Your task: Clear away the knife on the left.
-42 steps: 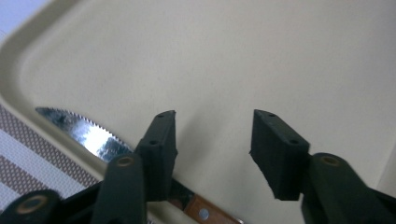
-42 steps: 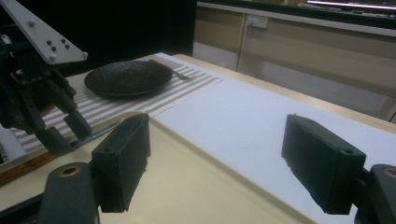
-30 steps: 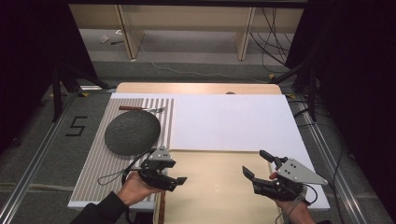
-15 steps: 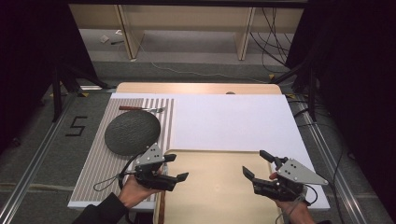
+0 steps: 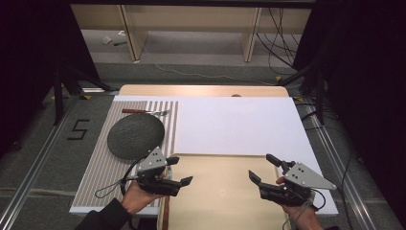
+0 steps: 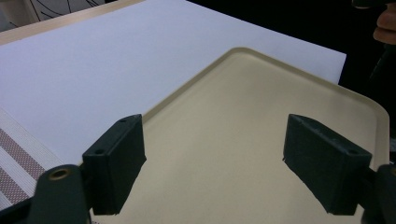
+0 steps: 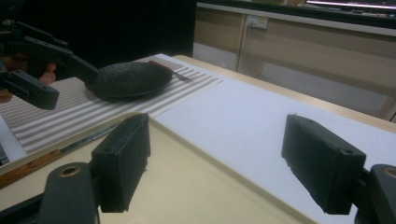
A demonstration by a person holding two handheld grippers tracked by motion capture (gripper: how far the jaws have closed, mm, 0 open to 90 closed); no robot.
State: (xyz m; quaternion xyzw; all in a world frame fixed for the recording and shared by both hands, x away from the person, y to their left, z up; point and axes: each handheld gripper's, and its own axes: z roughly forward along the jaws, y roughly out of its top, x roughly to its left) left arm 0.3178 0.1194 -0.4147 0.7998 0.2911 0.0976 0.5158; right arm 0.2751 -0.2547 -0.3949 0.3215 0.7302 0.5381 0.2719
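Note:
My left gripper [image 5: 182, 169] hovers open at the left edge of a beige tray [image 5: 220, 191]. Its jaws have just been opening, with nothing between them. In the left gripper view the gripper [image 6: 210, 163] looks across the bare tray [image 6: 261, 135] from just above it. My right gripper [image 5: 261, 166] stands open over the tray's right side, also with nothing between its jaws. The right gripper view [image 7: 215, 168] faces the left gripper [image 7: 65, 81] across the table.
A dark round plate [image 5: 135, 135] lies on a striped placemat [image 5: 95, 167], with a fork [image 5: 143, 111] behind it. A white sheet [image 5: 234, 124] covers the table's middle. A wooden-handled knife [image 7: 51, 156] lies along the tray's left edge.
The left gripper's jaws have spread a little wider and that hand has shifted slightly. The right gripper has kept still.

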